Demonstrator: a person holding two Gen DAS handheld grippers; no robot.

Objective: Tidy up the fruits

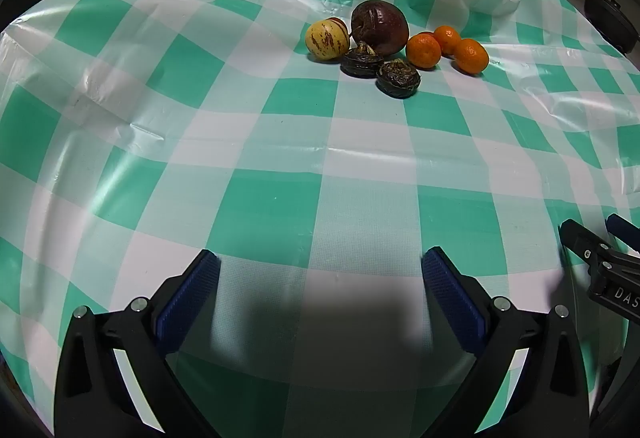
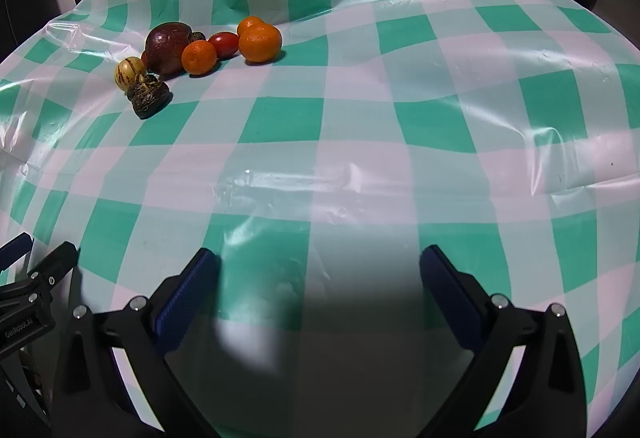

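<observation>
Fruit pile: mixed around the big dark red round fruit (image 1: 380,26), unsorted.
Left tool (image 1: 320,278): released, empty.
Right tool (image 2: 320,278): released, well short of it.

Two hand-held grippers are seen from their own wrist cameras: the left gripper (image 1: 320,266) and the right gripper (image 2: 320,264) are built alike, each with angular matte-black finger arms faced on the inner side with ribbed blue pads (image 1: 190,302). Round silver screw heads (image 1: 139,304) are set at the joints of the arms, and pale strips are visible along the lower inner edges. White lettering is carried on each black body where it enters the other's view, reading "DAS" (image 1: 624,294) and "GenRobot.AI" (image 2: 18,329).
</observation>
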